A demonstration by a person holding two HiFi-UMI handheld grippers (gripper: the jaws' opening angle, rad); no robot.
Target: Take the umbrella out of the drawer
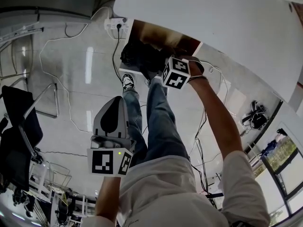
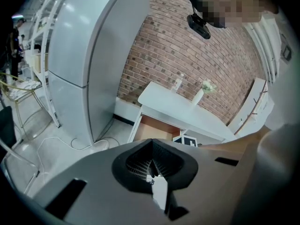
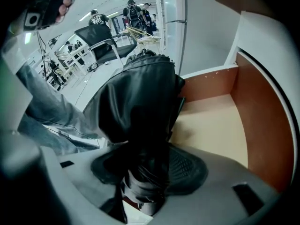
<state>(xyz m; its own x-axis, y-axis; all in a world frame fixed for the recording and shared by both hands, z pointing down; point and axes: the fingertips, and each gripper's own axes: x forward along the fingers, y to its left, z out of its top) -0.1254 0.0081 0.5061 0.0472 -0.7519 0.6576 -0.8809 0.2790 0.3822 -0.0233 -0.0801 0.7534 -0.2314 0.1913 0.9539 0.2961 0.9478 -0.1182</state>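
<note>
A black folded umbrella is clamped between the jaws of my right gripper, which is shut on its lower end. It hangs over the open wooden drawer, clear of the tan drawer floor. In the head view the umbrella is a dark bundle in front of the drawer, just beyond the right gripper. My left gripper is held low at the left, far from the drawer, with its jaws together and nothing in them. Its own view shows the left gripper aimed toward the drawer.
The drawer belongs to a white table against a brick wall; a bottle and a vase stand on it. A tall white cabinet is to its left. A power strip, cables and a black chair are on the floor.
</note>
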